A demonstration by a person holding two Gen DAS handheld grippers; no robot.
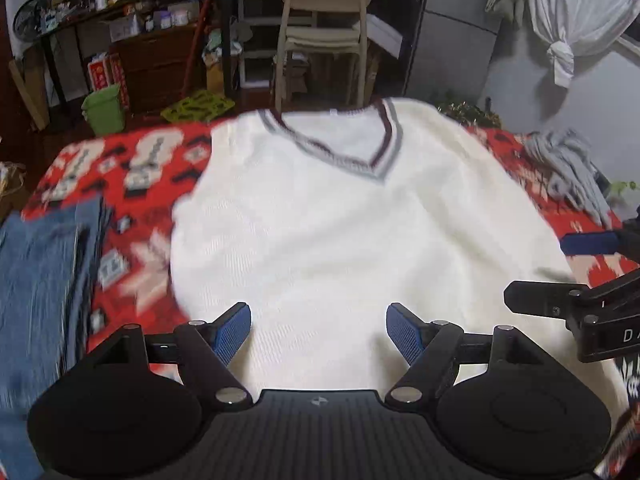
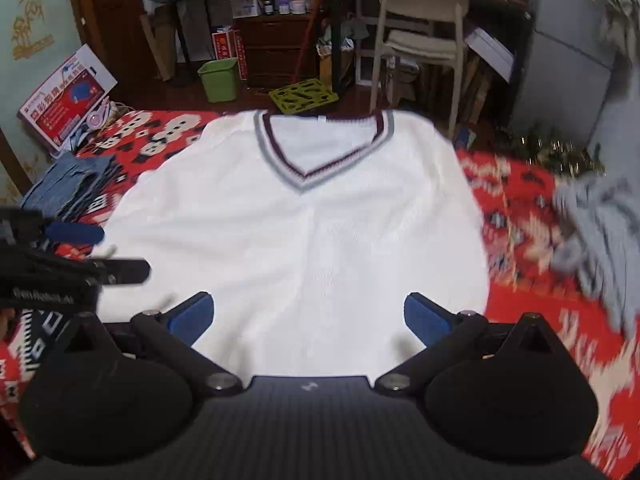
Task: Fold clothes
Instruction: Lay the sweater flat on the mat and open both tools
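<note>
A white knitted V-neck sweater (image 1: 344, 232) (image 2: 304, 240), its collar trimmed in maroon and grey, lies flat with the sleeves folded in on a red patterned blanket (image 1: 132, 184) (image 2: 532, 216). My left gripper (image 1: 319, 326) hovers open over the sweater's near hem, nothing between its blue pads. My right gripper (image 2: 308, 320) is open too, above the hem a little to the right. Each view catches the other gripper at its edge: the right gripper (image 1: 560, 272) in the left wrist view, the left gripper (image 2: 104, 252) in the right wrist view.
Folded blue jeans (image 1: 44, 280) (image 2: 68, 184) lie at the blanket's left. A crumpled grey garment (image 1: 568, 168) (image 2: 600, 232) sits at the right. Beyond the bed stand a cream chair (image 1: 324, 36), a green bin (image 1: 104, 110) and cluttered shelves.
</note>
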